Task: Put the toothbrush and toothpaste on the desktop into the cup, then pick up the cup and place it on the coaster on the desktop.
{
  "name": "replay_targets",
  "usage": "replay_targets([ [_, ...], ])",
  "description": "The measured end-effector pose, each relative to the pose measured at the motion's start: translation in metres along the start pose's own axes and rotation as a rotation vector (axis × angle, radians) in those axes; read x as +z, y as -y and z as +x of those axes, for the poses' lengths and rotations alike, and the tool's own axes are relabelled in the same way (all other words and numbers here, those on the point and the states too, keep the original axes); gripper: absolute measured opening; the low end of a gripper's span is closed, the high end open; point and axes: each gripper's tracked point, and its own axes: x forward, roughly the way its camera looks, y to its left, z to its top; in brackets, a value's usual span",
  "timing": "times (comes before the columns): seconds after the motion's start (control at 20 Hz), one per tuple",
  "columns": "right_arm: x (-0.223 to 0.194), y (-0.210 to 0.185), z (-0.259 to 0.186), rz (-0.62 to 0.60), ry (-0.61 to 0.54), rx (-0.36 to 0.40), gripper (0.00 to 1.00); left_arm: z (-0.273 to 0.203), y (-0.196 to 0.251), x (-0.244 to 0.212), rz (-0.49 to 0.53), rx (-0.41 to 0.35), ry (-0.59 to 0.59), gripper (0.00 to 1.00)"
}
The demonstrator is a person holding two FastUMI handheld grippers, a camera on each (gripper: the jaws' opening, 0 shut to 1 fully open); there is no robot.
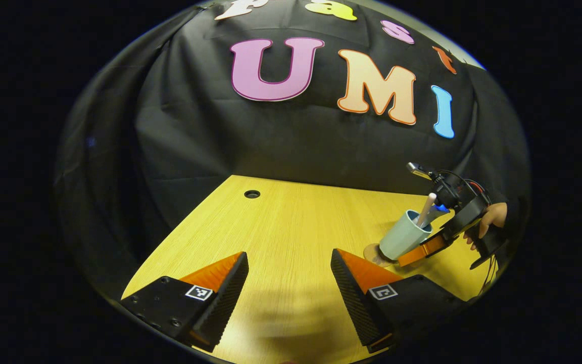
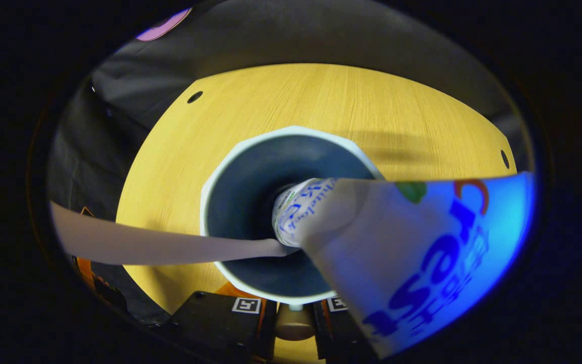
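Observation:
A pale cup leans over at the right of the wooden desktop, its base at a round brown coaster; whether it rests on the coaster I cannot tell. A white toothbrush and a blue-and-white toothpaste tube stick out of it. My right gripper, held by a hand, is shut on the cup's side. In the right gripper view I look down into the cup, with the toothpaste tube and toothbrush inside and the right gripper clamped at its near rim. My left gripper hovers open over bare desktop.
A small round cable hole lies near the desktop's far left edge. The right gripper view has two such holes. Black cloth hangs behind the desktop. Bare wood stretches between the left gripper and the cup.

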Motion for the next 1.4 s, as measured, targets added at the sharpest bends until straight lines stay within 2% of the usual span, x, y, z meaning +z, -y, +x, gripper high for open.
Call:
replay_targets([
  [0.3, 0.001, -0.013, 0.015, -0.038, -0.032, -0.023, 0.29, 0.0, -0.001, 0.003, -0.005, -0.015, 0.006, 0.95],
  [0.4, -0.001, -0.017, 0.007, -0.054, -0.019, -0.016, 0.35, 0.002, 0.002, 0.004, -0.004, -0.02, 0.007, 0.95],
  [0.6, 0.0, -0.019, -0.027, -0.089, 0.048, -0.01, 0.95, 0.0, 0.019, 0.012, 0.012, -0.038, 0.018, 0.95],
  [0.65, 0.0, -0.016, -0.034, -0.078, 0.073, -0.002, 1.0, 0.0, 0.026, 0.014, 0.017, -0.045, 0.023, 0.96],
  [0.7, -0.007, -0.013, -0.036, -0.066, 0.097, 0.008, 0.96, 0.0, 0.034, 0.017, 0.023, -0.054, 0.027, 0.95],
  [0.8, -0.013, -0.003, -0.051, -0.038, 0.161, 0.02, 1.0, -0.001, 0.05, 0.021, 0.039, -0.07, 0.035, 0.95],
  [0.85, -0.016, 0.004, -0.061, -0.027, 0.198, 0.021, 0.96, -0.001, 0.06, 0.023, 0.047, -0.08, 0.037, 0.95],
  [0.9, -0.018, 0.014, -0.073, -0.023, 0.238, 0.012, 1.0, -0.001, 0.07, 0.025, 0.053, -0.091, 0.039, 0.95],
  [1.0, -0.019, 0.032, -0.097, -0.004, 0.318, 0.003, 0.96, -0.002, 0.093, 0.029, 0.059, -0.117, 0.043, 0.95],
  [1.05, -0.019, 0.041, -0.11, 0.011, 0.361, 0.003, 1.0, -0.003, 0.105, 0.032, 0.061, -0.129, 0.045, 0.95],
  [1.15, -0.017, 0.057, -0.136, 0.044, 0.46, 0.006, 0.96, -0.005, 0.127, 0.037, 0.066, -0.152, 0.052, 0.95],
  [1.2, -0.016, 0.066, -0.15, 0.059, 0.516, 0.003, 0.99, -0.006, 0.139, 0.04, 0.068, -0.163, 0.054, 0.95],
  [1.25, -0.013, 0.075, -0.168, 0.073, 0.579, -0.005, 0.96, -0.007, 0.15, 0.044, 0.07, -0.172, 0.061, 0.95],
  [1.35, -0.008, 0.092, -0.205, 0.09, 0.716, -0.024, 0.95, -0.011, 0.169, 0.052, 0.078, -0.184, 0.077, 0.95],
  [1.4, -0.008, 0.098, -0.221, 0.094, 0.773, -0.032, 0.99, -0.013, 0.179, 0.057, 0.081, -0.191, 0.089, 0.95],
])
